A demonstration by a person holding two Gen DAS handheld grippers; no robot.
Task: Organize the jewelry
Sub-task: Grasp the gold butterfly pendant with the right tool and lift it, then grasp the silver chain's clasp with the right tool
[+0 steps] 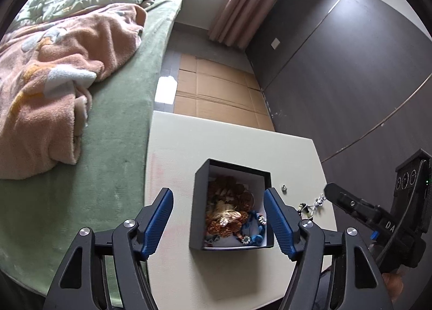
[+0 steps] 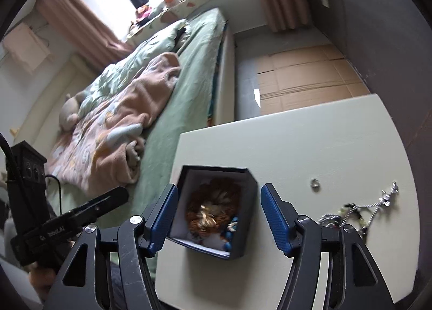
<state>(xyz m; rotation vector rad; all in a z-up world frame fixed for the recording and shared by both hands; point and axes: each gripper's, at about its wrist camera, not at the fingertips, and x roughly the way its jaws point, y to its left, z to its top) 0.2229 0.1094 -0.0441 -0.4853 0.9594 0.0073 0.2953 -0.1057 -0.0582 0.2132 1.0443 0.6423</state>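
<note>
Your left gripper [image 1: 218, 218] and right gripper [image 2: 219, 215] both gape empty around the black square cardboard box [image 1: 199, 202]; only the right view shows the whole silver chain [image 2: 359, 210] by the white table's [image 2: 297, 147] right edge.

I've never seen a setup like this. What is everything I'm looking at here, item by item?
box: one, black outside and white inside, open, on the table.
beaded jewelry: a pile, brown, gold and blue, inside the box.
ring: one, silver, on the table right of the box.
chain: a silver tangle with some dark and greenish beads, further right near the table edge.
table: one, cream, beside the bed.
bed: one, green sheet.
blanket: one, pink, rumpled on the bed.
cardboard: flattened brown sheets, on the floor beyond the table.
curtain: pink, by the window ledge.
left gripper: black with blue pads, open, above the box.
right gripper: same colours, open, above the box.
</note>
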